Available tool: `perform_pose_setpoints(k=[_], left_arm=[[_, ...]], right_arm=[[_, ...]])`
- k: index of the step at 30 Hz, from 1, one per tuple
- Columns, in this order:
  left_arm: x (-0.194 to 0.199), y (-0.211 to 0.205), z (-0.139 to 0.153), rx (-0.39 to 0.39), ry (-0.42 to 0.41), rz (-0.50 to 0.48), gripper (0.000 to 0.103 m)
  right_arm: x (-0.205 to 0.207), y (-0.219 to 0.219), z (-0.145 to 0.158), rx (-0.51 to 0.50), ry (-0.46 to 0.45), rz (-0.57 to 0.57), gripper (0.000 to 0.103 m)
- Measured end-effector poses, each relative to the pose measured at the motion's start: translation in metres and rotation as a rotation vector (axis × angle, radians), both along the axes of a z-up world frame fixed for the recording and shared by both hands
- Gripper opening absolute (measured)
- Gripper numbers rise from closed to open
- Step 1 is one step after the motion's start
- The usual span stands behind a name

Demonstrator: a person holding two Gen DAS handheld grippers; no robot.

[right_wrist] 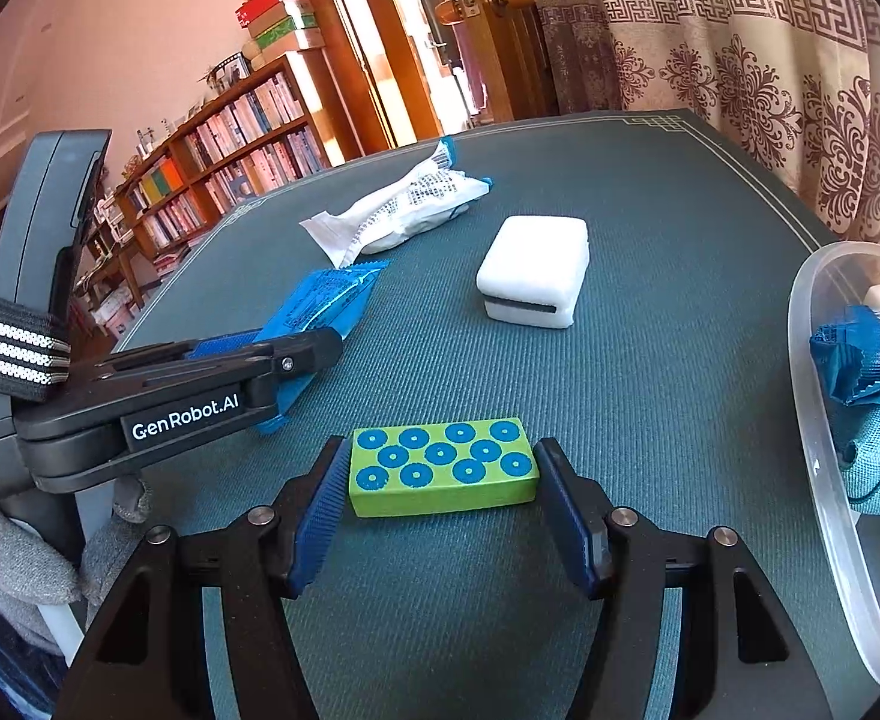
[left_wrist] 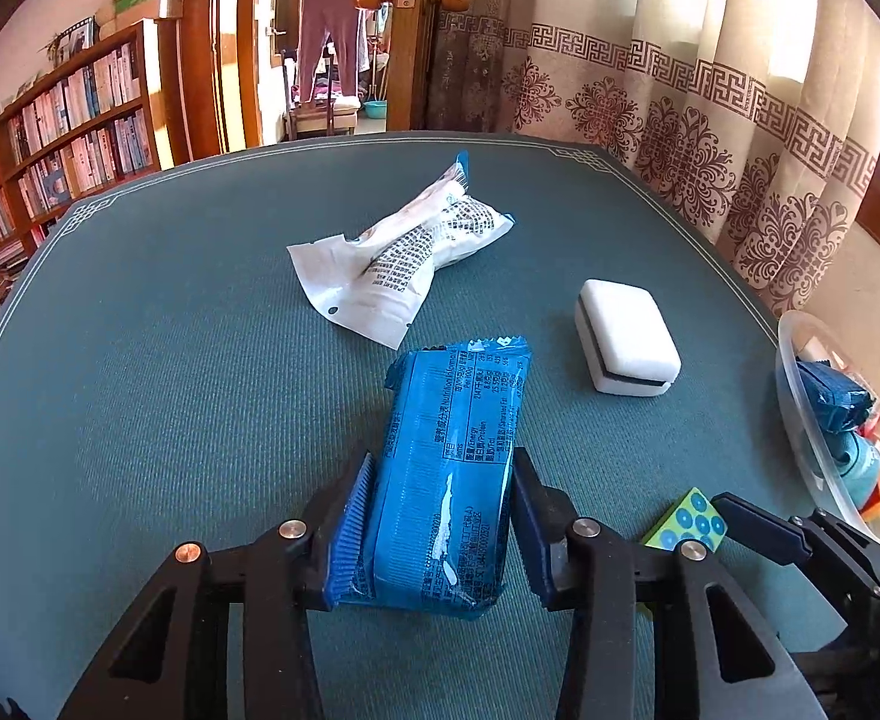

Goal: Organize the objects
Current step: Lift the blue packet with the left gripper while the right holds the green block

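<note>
Clamping left gripper [left_wrist: 440, 516] jaws on blue snack pack [left_wrist: 449, 468], carrying toward clear bin [left_wrist: 800, 420] at bench [left_wrist: 170, 360] right edge, staying clear of right gripper [right_wrist: 440, 516], jaws narrowly open around green block [right_wrist: 443, 468], not pinching.

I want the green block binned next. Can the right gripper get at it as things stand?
Probably yes. The green block lies flat on the table between the right gripper's open jaws, with a small gap at each end and nothing across it. The left gripper, shut on the blue packet, sits off to the side.
</note>
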State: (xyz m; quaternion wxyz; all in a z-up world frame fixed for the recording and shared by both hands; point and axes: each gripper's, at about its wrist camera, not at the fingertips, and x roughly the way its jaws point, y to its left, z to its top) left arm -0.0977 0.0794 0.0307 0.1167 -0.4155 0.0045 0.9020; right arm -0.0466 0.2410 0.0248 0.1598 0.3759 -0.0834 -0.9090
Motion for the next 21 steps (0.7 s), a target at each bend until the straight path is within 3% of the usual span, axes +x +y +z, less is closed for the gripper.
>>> perform_pose_setpoints(k=[8, 13, 21], left_arm=[[0.008, 0.003, 0.002, 0.005, 0.006, -0.021, 0.047], [0.007, 0.002, -0.001, 0.006, 0.0, -0.023, 0.047], [0.008, -0.003, 0.001, 0.029, 0.003, -0.019, 0.047]], right_arm=[[0.017, 0.013, 0.01, -0.014, 0.026, -0.039, 0.062], [0.015, 0.011, 0.003, -0.004, -0.01, -0.024, 0.063], [0.0, -0.01, -0.004, 0.103, -0.023, 0.009, 0.064]])
